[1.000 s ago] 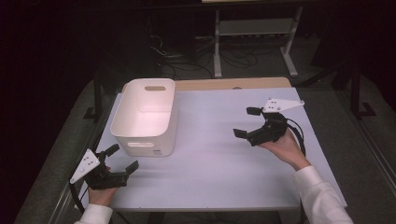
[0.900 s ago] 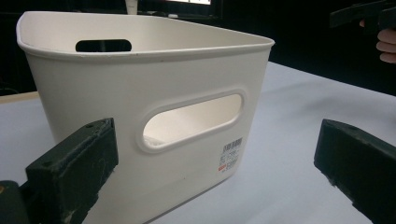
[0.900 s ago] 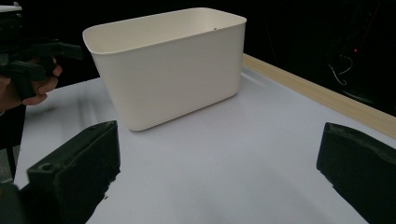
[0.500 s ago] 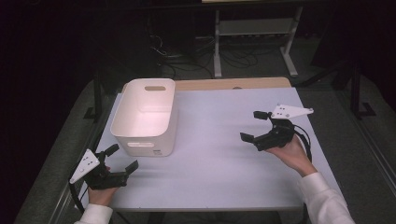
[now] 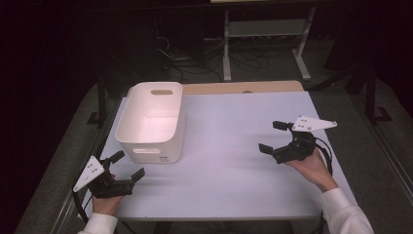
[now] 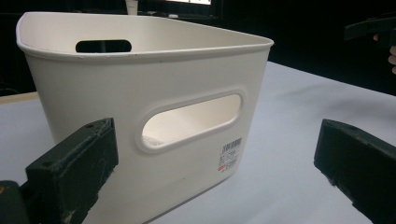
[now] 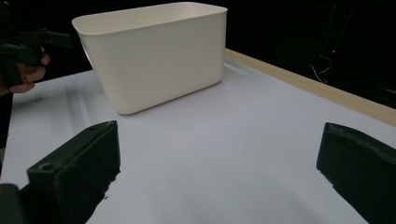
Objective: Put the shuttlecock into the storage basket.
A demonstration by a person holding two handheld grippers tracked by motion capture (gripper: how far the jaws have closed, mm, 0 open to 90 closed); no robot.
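Note:
A white plastic bin (image 5: 148, 146) with handle slots stands on the left half of the white table (image 5: 229, 161), and nothing lies inside it. My left gripper (image 5: 129, 165) is open at the near left corner, just in front of the bin, with nothing between its jaws. In the left gripper view the bin's slotted end wall (image 6: 140, 93) is close ahead of the open left gripper (image 6: 215, 172). My right gripper (image 5: 270, 136) is open and held just above the table at the right. From the right gripper view the bin (image 7: 154, 56) stands far beyond the open right gripper (image 7: 219, 172).
A wooden strip (image 5: 243, 87) runs along the table's far edge. Behind it stand a metal frame (image 5: 263, 34) and cables on a dark floor. The other hand (image 7: 23, 60) appears at the left of the right gripper view.
My right gripper has moved to the right and a little toward the near edge, still open. The left gripper and the bin have stayed where they were.

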